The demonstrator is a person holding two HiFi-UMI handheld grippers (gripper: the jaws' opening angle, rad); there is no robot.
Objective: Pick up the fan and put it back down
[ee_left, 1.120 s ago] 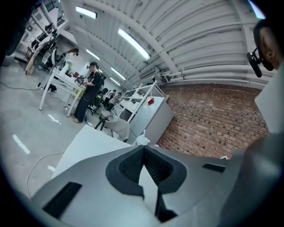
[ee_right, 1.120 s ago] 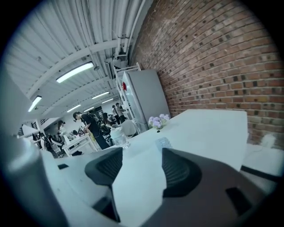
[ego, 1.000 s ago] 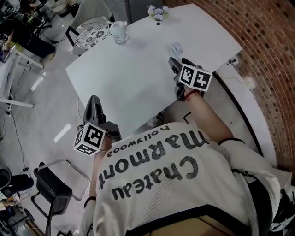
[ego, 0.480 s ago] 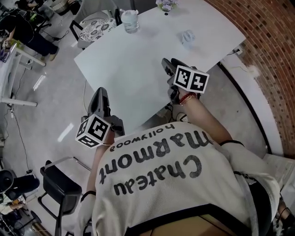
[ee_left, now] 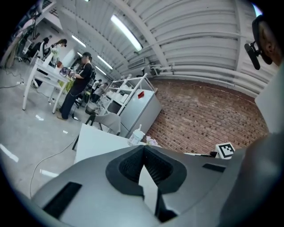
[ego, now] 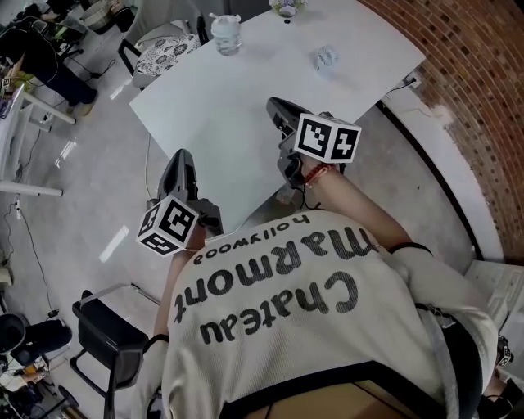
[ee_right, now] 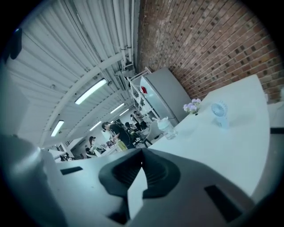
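The flowers (ego: 285,6) are cut off by the head view's top edge. The fan (ego: 326,57) is too small there to show detail. The right tongs (ego: 275,106) hide part of the surface (ego: 229,98)'s near edge.

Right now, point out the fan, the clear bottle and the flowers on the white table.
fan (ee_right: 218,110): right gripper view, on its round grille.
clear bottle (ego: 227,37): head view, on its see-through body below the cap.
flowers (ee_right: 191,106): right gripper view, on the pale purple blooms.
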